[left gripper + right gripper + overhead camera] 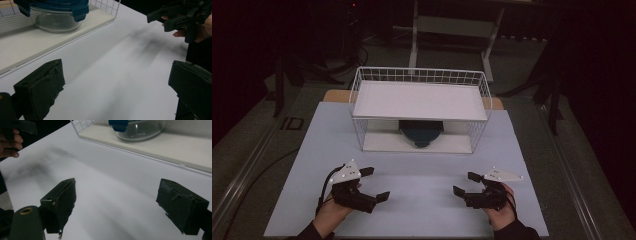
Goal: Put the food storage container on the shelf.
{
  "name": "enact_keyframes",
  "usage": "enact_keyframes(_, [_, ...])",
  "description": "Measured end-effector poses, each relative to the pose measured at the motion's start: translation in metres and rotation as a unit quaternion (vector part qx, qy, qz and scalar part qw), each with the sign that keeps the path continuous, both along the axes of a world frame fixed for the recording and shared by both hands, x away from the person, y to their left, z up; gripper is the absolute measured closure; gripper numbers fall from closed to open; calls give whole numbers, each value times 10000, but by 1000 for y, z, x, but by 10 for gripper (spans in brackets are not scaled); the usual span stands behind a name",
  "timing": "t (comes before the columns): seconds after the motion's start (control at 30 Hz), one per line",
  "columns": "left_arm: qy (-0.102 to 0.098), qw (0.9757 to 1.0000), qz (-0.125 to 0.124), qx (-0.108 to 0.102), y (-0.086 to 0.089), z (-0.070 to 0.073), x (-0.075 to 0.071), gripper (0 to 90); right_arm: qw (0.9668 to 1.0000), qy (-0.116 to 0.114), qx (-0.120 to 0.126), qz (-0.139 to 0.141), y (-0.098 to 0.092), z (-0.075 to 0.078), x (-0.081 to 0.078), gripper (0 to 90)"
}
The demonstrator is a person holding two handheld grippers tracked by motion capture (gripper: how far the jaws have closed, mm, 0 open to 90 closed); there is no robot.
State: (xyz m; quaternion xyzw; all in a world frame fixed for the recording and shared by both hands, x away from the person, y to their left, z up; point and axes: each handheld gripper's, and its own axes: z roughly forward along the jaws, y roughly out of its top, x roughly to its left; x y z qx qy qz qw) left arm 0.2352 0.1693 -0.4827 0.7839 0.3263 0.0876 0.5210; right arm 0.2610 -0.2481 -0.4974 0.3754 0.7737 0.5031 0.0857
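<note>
A white wire shelf rack (420,107) stands at the back middle of the white table (412,185). On its lower board sits a clear glass container with a dark blue clip lid (421,132) (53,15) (138,128). My left gripper (374,184) (115,80) rests near the front left, open, nothing between its jaws. My right gripper (466,183) (117,200) rests near the front right, open and empty. Both point inward, toward each other. Each is held by a hand (329,212).
The rack's upper shelf (419,100) is a bare white board with a low wire rim. Grey floor and dark stand legs (452,35) lie beyond the table. Bare tabletop lies between the grippers and the rack.
</note>
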Motion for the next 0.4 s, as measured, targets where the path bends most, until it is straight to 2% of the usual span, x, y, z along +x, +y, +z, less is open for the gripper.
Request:
enact_keyframes(0.23, [16,10000,-7,29,-1,-4,-1,4,9999,83,-84,5,-4,-12,0,161])
enact_keyframes(0.4, [-36,10000,-79,46,-2,-6,-2,4,10000,33,-70,-28,-6,-13,1,161])
